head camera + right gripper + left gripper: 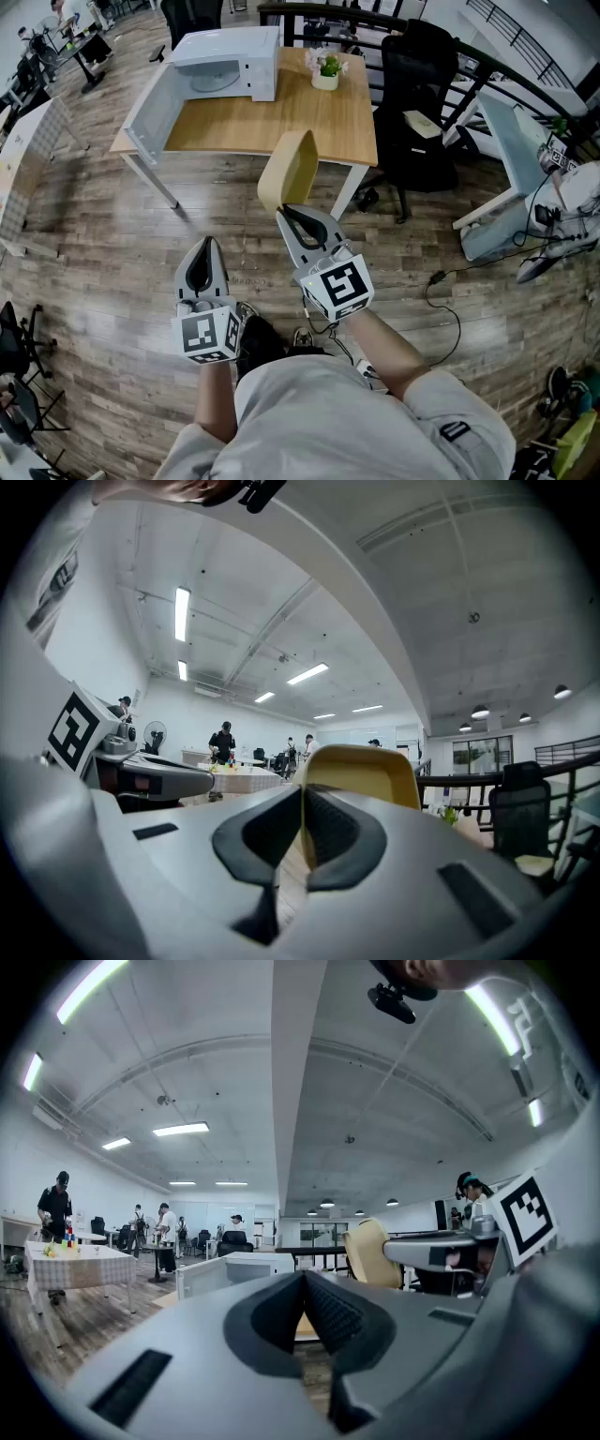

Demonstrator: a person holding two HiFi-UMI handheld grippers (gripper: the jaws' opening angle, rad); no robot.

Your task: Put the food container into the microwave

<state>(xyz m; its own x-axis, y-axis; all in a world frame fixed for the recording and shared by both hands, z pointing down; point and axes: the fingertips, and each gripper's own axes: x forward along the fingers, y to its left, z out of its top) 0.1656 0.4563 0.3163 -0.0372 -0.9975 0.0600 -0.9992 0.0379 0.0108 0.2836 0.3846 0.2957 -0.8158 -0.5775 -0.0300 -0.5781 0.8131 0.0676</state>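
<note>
Standing edgewise in right gripper (285, 212), food container (289, 172)

The food container (289, 169) sits in my right gripper (286, 212), before the table (281, 127), where the microwave (230, 61) stands left of the potted plant (326, 70).

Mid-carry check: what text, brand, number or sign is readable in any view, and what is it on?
No readable words or numbers in any view.
Left claw, cube: square black-and-white marker pattern, no letters.
Right claw, cube: same kind of pattern.
Microwave: any panel print is too small to read.
Food container: plain, no label seen.
Shirt patch: too small to read.
</note>
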